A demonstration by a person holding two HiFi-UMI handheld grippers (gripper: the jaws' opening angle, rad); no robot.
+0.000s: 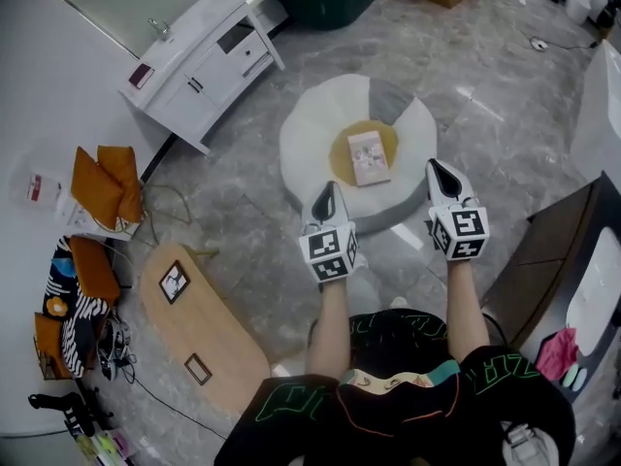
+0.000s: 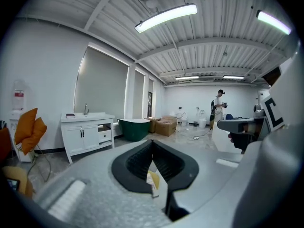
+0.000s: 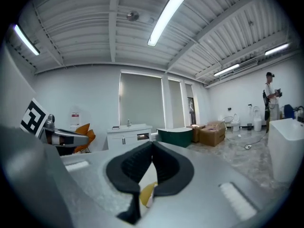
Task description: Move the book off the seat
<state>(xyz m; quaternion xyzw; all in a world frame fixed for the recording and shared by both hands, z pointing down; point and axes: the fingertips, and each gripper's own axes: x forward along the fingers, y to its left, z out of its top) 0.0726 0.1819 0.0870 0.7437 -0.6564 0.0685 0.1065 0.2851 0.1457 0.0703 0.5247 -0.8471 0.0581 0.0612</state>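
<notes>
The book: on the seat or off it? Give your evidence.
On the seat. The book lies flat on the yellow centre of the round seat.

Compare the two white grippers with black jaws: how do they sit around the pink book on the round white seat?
The left gripper shows over the round white seat's near-left rim, near-left of the pink book; the right gripper shows at the seat's right rim, alongside the book. The left gripper's tip leans rightward, the right gripper's leftward. Both are shut, empty and apart from the book.
</notes>
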